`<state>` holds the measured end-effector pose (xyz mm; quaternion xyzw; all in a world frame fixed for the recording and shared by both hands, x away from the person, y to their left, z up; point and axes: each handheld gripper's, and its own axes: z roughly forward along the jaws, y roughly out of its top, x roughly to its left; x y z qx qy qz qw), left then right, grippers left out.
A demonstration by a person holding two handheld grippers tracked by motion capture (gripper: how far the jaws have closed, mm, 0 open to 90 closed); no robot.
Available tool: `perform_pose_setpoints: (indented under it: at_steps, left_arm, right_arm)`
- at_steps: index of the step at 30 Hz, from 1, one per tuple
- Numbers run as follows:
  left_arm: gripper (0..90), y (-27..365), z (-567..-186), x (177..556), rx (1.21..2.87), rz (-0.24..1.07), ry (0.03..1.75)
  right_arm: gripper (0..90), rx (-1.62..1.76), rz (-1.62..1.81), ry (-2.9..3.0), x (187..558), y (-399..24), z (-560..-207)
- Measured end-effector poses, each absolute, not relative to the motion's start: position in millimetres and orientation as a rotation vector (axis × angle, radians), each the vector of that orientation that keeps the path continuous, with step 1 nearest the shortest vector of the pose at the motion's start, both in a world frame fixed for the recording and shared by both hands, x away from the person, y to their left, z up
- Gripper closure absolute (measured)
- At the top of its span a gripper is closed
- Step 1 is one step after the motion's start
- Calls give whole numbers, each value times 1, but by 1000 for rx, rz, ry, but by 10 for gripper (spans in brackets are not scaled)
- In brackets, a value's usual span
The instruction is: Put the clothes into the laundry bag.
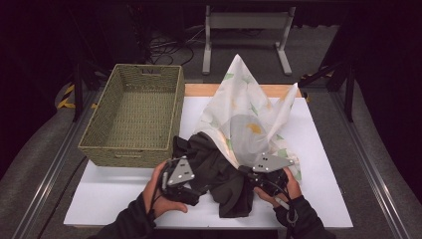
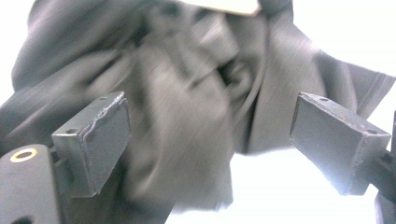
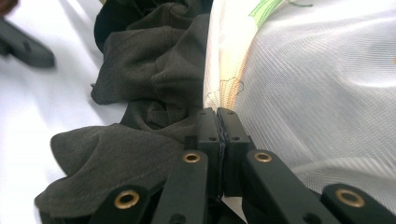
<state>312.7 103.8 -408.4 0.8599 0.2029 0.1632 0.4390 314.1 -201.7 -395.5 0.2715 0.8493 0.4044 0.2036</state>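
From above, my left hand (image 1: 158,191) covers most of my left gripper (image 1: 191,196), so its tips are hard to pick out against the dark garment (image 1: 219,169). In the left gripper view that garment is smeared with blur, and I cannot make out what kind of clothing it is; its top edge is cut off by the frame. There my left gripper's (image 2: 210,140) jaws stand spread wide, the pads clear of the cloth, with the dark fabric lying between and beyond them. Nothing is pinched on that side.

The dark garment sits crumpled on the white table (image 1: 124,194), just right of the woven basket (image 1: 134,112), and its far part is tucked under the white patterned cloth (image 1: 249,109).

Further right, my right hand (image 1: 286,191) and its grey plate hide the tips of my right gripper (image 1: 246,174) from above. In the right gripper view my right gripper's (image 3: 217,126) jaws are pressed tight together at the seam where the white patterned cloth (image 3: 317,93) meets the dark garment (image 3: 154,84). The patterned cloth is lifted into a peak. I cannot tell which cloth is caught between the pads.
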Motion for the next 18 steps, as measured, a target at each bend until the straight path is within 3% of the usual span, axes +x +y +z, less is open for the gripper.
perform_pose_setpoints:
  at_steps: [6,9,14,18]
  left_arm:
    - [170,141,-427,316,2130,305,649]
    - [199,129,-441,327,2141,192,643]
    - [266,107,-453,348,2153,188,653]
    - [250,99,-458,356,2139,129,638]
  right_arm:
    - [895,780,1148,2364,308,-211,-395]
    - [894,782,1147,2360,307,-210,-398]
    - [893,763,1148,2359,306,-201,-402]
    - [894,760,1178,2353,309,-200,-401]
